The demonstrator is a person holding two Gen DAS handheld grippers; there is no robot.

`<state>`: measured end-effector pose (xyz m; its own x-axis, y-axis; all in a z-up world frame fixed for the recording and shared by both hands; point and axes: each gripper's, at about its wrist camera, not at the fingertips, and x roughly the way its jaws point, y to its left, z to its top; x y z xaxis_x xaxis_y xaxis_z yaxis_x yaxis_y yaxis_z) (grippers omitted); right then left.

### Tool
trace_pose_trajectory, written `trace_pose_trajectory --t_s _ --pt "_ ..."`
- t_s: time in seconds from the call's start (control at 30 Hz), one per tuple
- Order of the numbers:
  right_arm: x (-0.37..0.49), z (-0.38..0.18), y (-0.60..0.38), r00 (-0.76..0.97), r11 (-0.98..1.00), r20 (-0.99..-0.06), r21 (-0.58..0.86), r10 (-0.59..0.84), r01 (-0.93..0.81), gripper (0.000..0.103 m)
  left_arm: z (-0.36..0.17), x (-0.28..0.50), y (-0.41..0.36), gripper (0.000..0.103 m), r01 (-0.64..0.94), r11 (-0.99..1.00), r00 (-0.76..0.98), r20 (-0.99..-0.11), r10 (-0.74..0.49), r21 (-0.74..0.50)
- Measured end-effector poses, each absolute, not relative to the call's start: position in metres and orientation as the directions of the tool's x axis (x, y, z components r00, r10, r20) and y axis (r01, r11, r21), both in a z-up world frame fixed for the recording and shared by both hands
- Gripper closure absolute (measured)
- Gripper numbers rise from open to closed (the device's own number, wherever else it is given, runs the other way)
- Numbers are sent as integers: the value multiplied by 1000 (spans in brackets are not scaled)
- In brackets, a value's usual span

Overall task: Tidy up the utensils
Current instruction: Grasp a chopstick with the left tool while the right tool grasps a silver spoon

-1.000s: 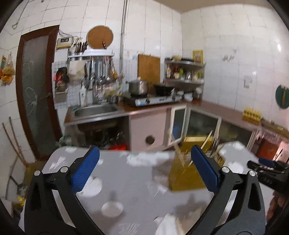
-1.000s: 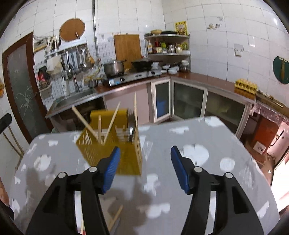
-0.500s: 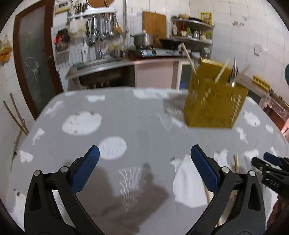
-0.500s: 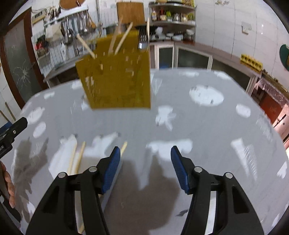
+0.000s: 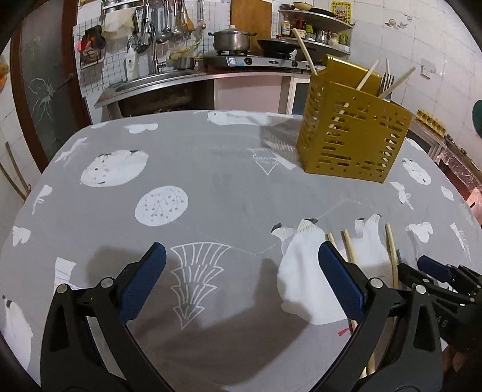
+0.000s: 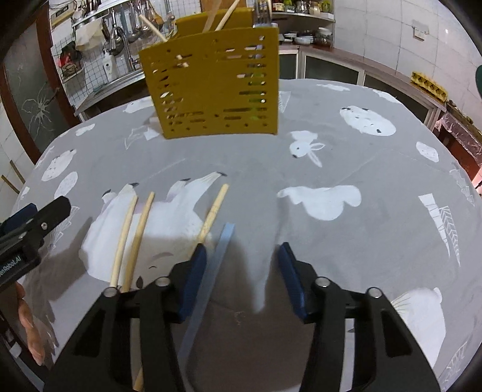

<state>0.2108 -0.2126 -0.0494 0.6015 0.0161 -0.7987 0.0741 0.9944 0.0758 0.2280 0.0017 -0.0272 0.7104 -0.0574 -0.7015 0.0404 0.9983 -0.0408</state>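
Grey patterned tablecloth (image 6: pixel 346 169) fills our view; our left gripper (image 5: pixel 241 277) gapes empty, our right gripper (image 6: pixel 242 279) (jaws just narrowing) straddles a pale-blue strip (image 6: pixel 208 277), chopsticks (image 6: pixel 132 238) beside, yellow caddy (image 6: pixel 211 84) beyond.

Little readable text is showing. In the right wrist view, the left gripper (image 6: pixel 18 220) is sitting far left of the right tongs; white lettering on its black body is reading "enRobot.AI", its start cut off by the frame edge. In the left wrist view, the right gripper (image 5: pixel 421 268) is sitting just right of the left tongs, showing embossed "A5". A yellow poster (image 5: pixel 341 11) is hanging on the wall far ahead; its print is too small to read.
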Motion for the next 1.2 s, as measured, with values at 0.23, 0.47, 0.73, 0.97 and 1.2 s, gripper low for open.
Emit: trace_pose_trajectory --t_s 0.23,0.47,0.73,0.97,1.2 --pt "221 -49 -220 598 991 -800 115 51 69 90 -36 234 -6 5 42 996 676 -733 -83 -74" --pt "226 -48 -241 599 992 -800 104 38 75 93 -45 240 -27 6 69 995 648 -755 -101 -74" --pt "227 -51 -253 600 989 -799 121 49 81 92 -59 248 -52 20 121 992 605 -791 -97 -29" --pt "235 -51 -255 590 987 -806 133 57 87 93 -55 254 -65 53 151 988 592 -797 -118 -33" --pt "238 -50 -255 596 987 -801 135 59 83 93 -54 254 -81 90 190 981 573 -806 -151 -49"
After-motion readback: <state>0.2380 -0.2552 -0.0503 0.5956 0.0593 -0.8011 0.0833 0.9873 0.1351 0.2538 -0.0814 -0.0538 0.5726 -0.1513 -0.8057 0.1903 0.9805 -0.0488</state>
